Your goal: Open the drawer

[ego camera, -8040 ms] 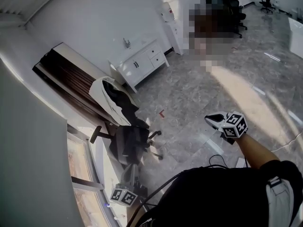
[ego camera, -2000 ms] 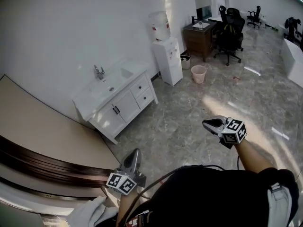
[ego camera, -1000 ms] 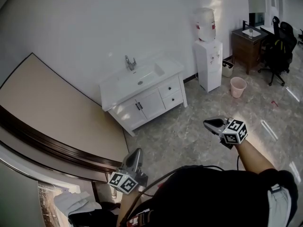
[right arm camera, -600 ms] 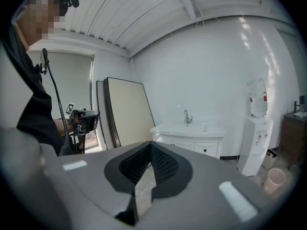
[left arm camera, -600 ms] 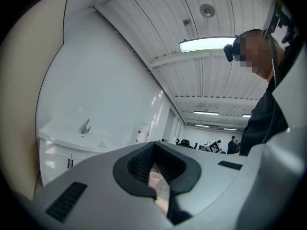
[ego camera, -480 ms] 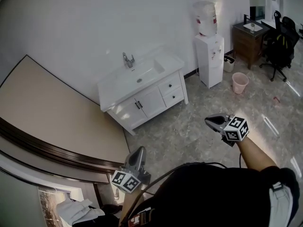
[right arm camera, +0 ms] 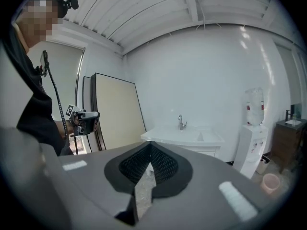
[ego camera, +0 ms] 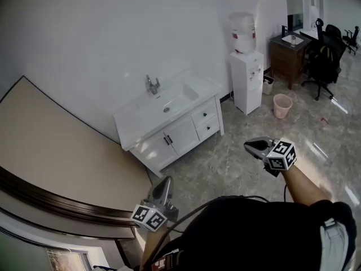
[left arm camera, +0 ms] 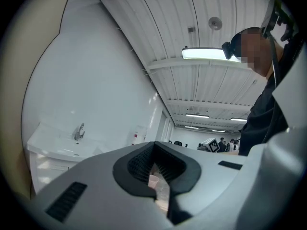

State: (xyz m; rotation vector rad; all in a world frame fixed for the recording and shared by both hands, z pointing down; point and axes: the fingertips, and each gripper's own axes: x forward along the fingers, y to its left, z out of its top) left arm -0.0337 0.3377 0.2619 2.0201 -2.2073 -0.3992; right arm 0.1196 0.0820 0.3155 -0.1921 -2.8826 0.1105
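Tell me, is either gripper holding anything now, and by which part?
Nothing is held. The left gripper and the right gripper both have their jaws together and empty, far from the drawers of the white sink cabinet.

1. Upper drawer point(ego camera: 203, 115): white front, small dark knob, shut flush; right half of the white vanity point(ego camera: 181, 133) ahead of me.
2. Lower drawer point(ego camera: 209, 129): matching, shut, directly beneath.

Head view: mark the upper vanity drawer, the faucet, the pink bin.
upper vanity drawer point(ego camera: 204, 113), head view, front panel at its knob
faucet point(ego camera: 151, 86), head view, upright body
pink bin point(ego camera: 281, 106), head view, outer wall
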